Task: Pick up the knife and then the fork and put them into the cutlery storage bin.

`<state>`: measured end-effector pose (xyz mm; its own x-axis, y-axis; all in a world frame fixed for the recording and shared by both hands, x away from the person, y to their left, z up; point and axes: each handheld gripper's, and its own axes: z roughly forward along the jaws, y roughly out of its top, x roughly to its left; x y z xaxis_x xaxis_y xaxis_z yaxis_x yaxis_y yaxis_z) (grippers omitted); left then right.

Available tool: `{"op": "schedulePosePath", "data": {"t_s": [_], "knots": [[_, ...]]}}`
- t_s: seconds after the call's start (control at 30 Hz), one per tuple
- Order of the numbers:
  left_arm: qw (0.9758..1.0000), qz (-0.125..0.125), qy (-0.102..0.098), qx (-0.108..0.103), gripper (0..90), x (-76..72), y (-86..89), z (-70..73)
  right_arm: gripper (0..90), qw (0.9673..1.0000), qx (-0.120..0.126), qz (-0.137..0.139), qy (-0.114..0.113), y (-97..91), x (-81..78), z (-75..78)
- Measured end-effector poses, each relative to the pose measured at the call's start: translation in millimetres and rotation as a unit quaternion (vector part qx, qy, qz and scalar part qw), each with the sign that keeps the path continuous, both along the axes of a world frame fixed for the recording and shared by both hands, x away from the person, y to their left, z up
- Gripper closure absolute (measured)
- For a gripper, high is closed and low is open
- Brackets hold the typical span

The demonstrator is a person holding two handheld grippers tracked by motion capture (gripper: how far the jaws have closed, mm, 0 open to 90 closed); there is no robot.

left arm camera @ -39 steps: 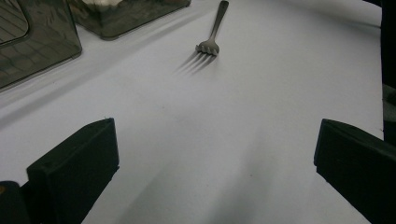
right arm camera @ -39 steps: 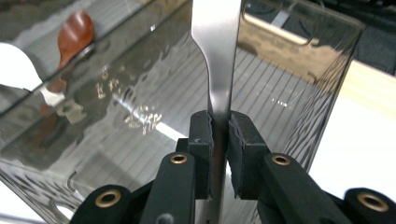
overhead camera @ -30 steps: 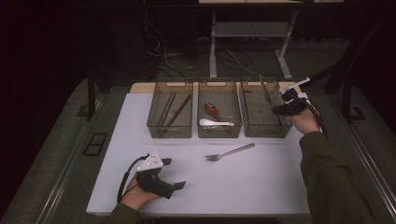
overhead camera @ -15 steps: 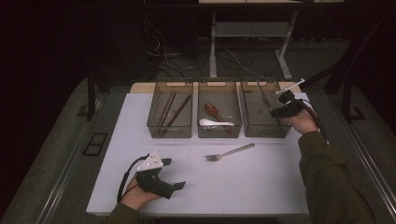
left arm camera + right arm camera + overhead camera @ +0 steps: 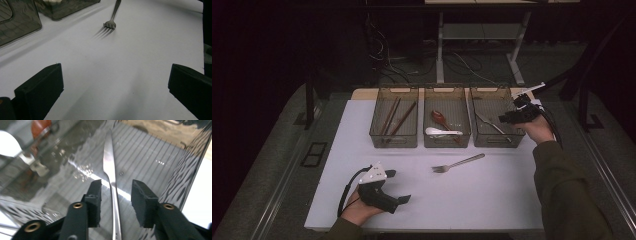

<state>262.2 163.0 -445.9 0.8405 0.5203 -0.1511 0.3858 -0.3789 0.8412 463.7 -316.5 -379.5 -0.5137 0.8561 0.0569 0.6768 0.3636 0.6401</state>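
Leftmost on the white worktop (image 5: 362, 130), near its front edge, the left gripper (image 5: 399, 187) rests in the person's hand with its jaws spread wide and nothing between them; in the left gripper view they frame only bare surface. Ahead of it, toward the middle of the worktop, a fork (image 5: 458, 163) lies loose with its tines toward the left, well apart from both grippers and just in front of the bins. Along the back stand three smoky clear bins in a row. The left bin (image 5: 394, 141) holds long brown sticks, probably chopsticks. The middle bin (image 5: 447, 142) holds a white spoon (image 5: 441, 132) and a reddish-brown spoon (image 5: 439, 118). The right bin (image 5: 496, 141) holds a metal knife (image 5: 488, 123), lying at a slant on the ribbed floor. At the right end, the right gripper (image 5: 504, 118) reaches over that bin's right wall. In the right gripper view the knife's handle runs up between the two pads (image 5: 96, 195) with a gap on each side, so the right gripper has let go: its jaws have just been opening, and they stand partly apart around the knife without pressing on it.
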Motion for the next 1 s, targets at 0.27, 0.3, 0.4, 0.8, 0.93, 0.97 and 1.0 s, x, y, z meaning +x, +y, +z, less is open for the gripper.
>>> {"op": "schedulePosePath", "data": {"t_s": [0.27,0.3,0.4,0.8,0.93,0.97,1.0], "knots": [[1.0,-0.001,0.0,0.001,0.0,0.0,0.1,-0.1,49.5,0.9973,0.065,0.009,-0.034,-2.1,-21.3,19.8],[1.0,-0.001,0.0,0.0,0.0,0.1,-0.1,-0.2,49.0,0.9967,0.07,0.011,-0.039,-1.1,-25.5,22.1],[1.0,-0.002,-0.001,0.002,0.0,-0.2,-0.5,0.0,48.7,0.9951,0.083,0.028,-0.046,2.4,-37.1,27.8],[1.0,-0.002,-0.001,0.002,0.0,-0.6,-0.4,0.2,64.1,0.9909,0.08,0.093,-0.055,26.0,-82.4,26.5],[1.0,-0.001,0.0,0.002,0.0,-0.6,-0.6,-0.1,74.5,0.989,0.077,0.115,-0.052,34.9,-93.8,18.2],[1.0,-0.002,0.0,0.002,0.0,-0.6,-0.8,0.0,76.8,0.9888,0.075,0.119,-0.05,37.3,-95.6,15.9],[1.0,-0.001,0.0,0.002,0.0,-0.7,-1.0,0.1,79.2,0.9887,0.073,0.122,-0.048,39.6,-97.1,13.5]]}}
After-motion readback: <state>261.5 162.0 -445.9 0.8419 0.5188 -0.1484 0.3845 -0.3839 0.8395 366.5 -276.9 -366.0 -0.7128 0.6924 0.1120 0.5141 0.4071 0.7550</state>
